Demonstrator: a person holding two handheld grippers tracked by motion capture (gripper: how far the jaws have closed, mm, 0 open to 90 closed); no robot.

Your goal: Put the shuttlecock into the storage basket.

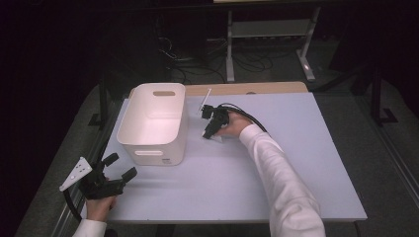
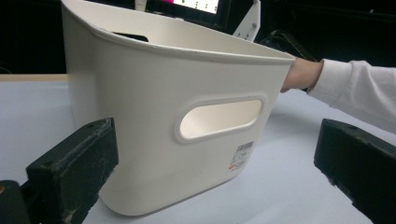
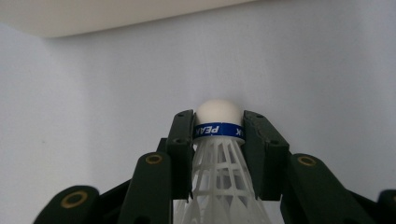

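1. Grasp step: the right gripper [image 3: 218,135] has its fingers clamped on the shuttlecock [image 3: 218,122], on the bench [image 1: 296,148] beside the bin [image 1: 154,123].
2. Left gripper [image 1: 120,168] fingers spread wide, empty.
3. Next, probably: lift, carry over bin.

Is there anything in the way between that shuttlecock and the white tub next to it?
Nothing visible. The right gripper is shut on the shuttlecock, just right of the white tub. Only bare table lies between, though the tub's wall must be cleared.
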